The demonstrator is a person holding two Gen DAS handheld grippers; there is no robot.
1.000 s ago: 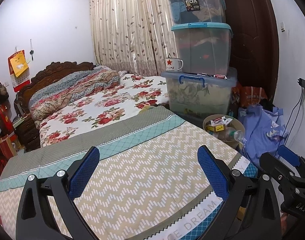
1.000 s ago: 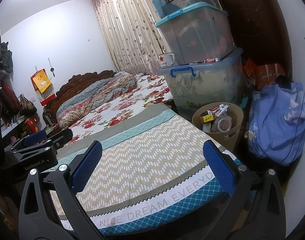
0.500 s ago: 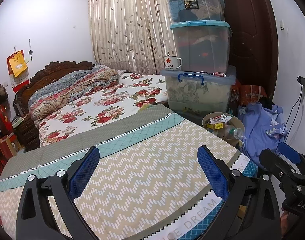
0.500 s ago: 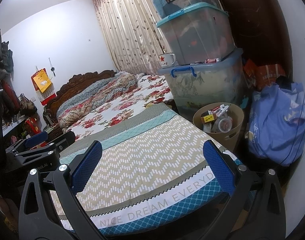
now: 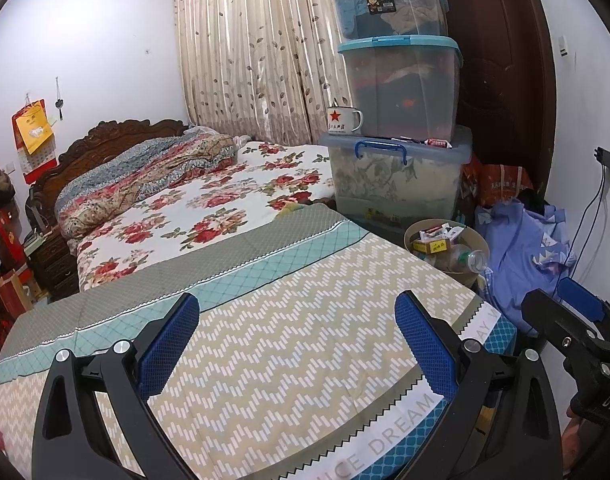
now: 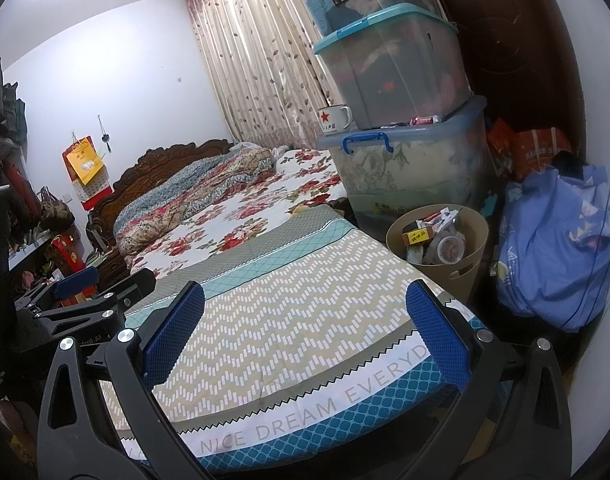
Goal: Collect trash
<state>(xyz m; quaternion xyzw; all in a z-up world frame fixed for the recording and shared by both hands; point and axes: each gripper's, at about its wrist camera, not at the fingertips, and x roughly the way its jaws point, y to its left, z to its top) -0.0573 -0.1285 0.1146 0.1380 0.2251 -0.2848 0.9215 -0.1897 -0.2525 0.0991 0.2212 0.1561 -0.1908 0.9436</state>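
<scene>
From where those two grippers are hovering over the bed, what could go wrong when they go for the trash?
1. The trash bin looks heaped with boxes and a plastic bottle; lifting or nudging it may spill some.
2. It stands close beside the stacked storage boxes, where an enamel mug sits near the lid's edge; a careless swing might knock it off.
3. A cable hangs by the blue bundle and could snag the right gripper.

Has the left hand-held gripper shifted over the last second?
Yes, slightly: in its view, the trash bin and storage boxes slid left, so the left hand-held gripper turned slightly right.
</scene>
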